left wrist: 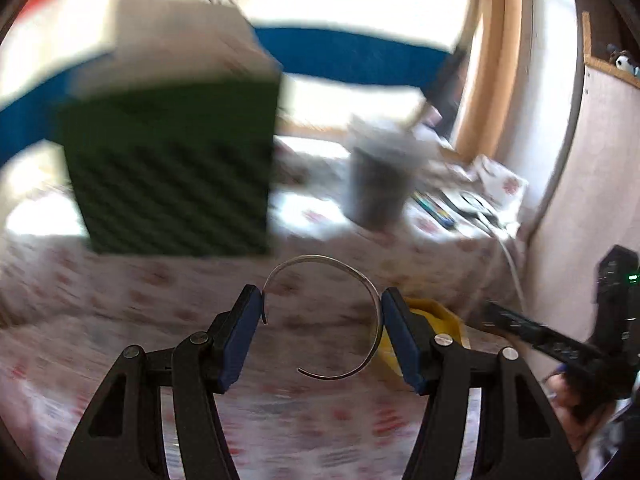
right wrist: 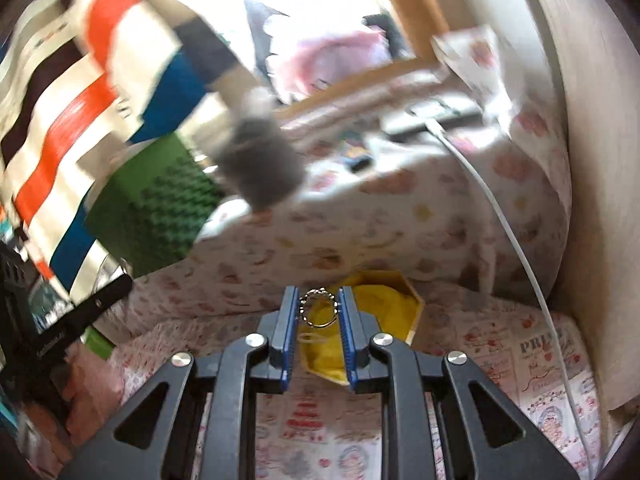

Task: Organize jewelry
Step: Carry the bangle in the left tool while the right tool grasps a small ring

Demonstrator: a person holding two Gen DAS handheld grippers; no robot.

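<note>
- Jewelry is in both grippers: an open metal bangle point(left wrist: 362, 300) is clamped across its width between the blue pads point(left wrist: 240, 334) of the left gripper point(left wrist: 322, 320), held up above the patterned cloth point(left wrist: 160, 292).
- A small beaded ring point(right wrist: 319, 307) is pinched near the tips of the right gripper point(right wrist: 319, 312), its jaws nearly together.
- A yellow-lined hexagonal box point(right wrist: 394, 300) lies open on the cloth right behind the ring; the left wrist view shows it just beyond the right pad.
- A green box point(left wrist: 172, 176) with a ridged front stands on the cloth-covered surface point(right wrist: 400, 208), a grey cup point(left wrist: 380, 184) near it, both blurred.
- A white cable point(right wrist: 500, 224) runs down over the edge of the surface.
- The right gripper's black body and the hand point(left wrist: 568, 396) holding it show at the right edge of the left wrist view.
</note>
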